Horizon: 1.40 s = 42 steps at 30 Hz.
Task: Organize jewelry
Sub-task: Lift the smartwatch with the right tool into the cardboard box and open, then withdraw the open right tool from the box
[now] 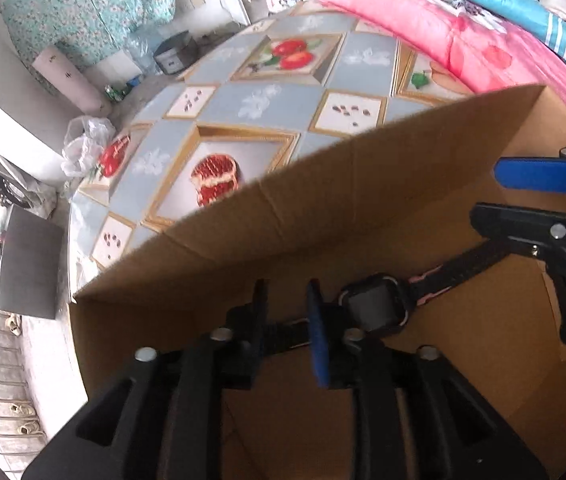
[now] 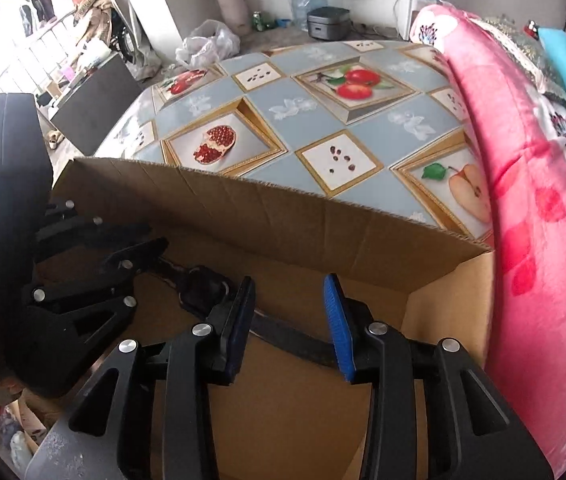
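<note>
Round table (image 2: pixel 315 108) under a grey-blue oilcloth printed with framed fruit: pomegranate, red apples, halved pear, seeds. Open cardboard box (image 2: pixel 283 216) at the near edge, standing directly on the cloth, far wall upright. Pink floral quilt (image 2: pixel 523 184) right of the box, draped over the table's rim, just beside the box's right wall. Rest of cloth beyond the box bare.
</note>
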### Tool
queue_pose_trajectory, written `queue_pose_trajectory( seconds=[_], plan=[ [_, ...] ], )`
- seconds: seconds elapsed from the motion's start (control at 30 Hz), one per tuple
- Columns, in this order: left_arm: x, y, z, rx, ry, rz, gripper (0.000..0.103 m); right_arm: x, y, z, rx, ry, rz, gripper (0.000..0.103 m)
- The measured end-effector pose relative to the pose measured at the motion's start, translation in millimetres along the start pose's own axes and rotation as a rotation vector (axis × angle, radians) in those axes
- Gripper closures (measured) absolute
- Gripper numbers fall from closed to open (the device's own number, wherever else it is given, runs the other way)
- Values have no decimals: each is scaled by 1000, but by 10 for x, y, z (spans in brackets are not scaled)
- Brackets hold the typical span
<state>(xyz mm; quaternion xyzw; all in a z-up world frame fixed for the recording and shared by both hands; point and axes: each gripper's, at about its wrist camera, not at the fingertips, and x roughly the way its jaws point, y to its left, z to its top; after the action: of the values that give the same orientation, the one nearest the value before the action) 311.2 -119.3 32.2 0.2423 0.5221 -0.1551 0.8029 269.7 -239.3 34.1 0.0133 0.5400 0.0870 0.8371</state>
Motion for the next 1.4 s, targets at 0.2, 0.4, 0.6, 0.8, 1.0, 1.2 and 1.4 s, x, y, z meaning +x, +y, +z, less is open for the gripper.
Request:
queue_pose_trajectory(
  seconds=[0.2, 0.4, 0.6, 0.8, 1.0, 1.2, 1.4],
  plan=[
    [-140, -39, -9, 18, -56, 29, 53, -97, -32, 6, -9, -38, 3, 67],
    [-671, 154, -154, -24, -162, 30, 45, -213, 2, 1, 5, 2, 156, 69],
    [-1433, 589, -766, -177, -324, 13, 25, 154, 337, -38, -52, 220, 268, 73],
    [-1633, 725, -1651, -300, -387, -34, 19, 628, 604, -6, -122, 343, 216, 80],
    [-1499, 675, -2458, -398, -394, -58, 16, 699, 620, 140, -111, 327, 168, 82],
    [-1129, 505, -2852, -493, -330, -154, 16, 614, 538, 218, -79, 285, 157, 80],
    [-812, 212, -2898, -433, -255, -71, 16, -156, 429, 150, -86, 124, 175, 69]
  ],
)
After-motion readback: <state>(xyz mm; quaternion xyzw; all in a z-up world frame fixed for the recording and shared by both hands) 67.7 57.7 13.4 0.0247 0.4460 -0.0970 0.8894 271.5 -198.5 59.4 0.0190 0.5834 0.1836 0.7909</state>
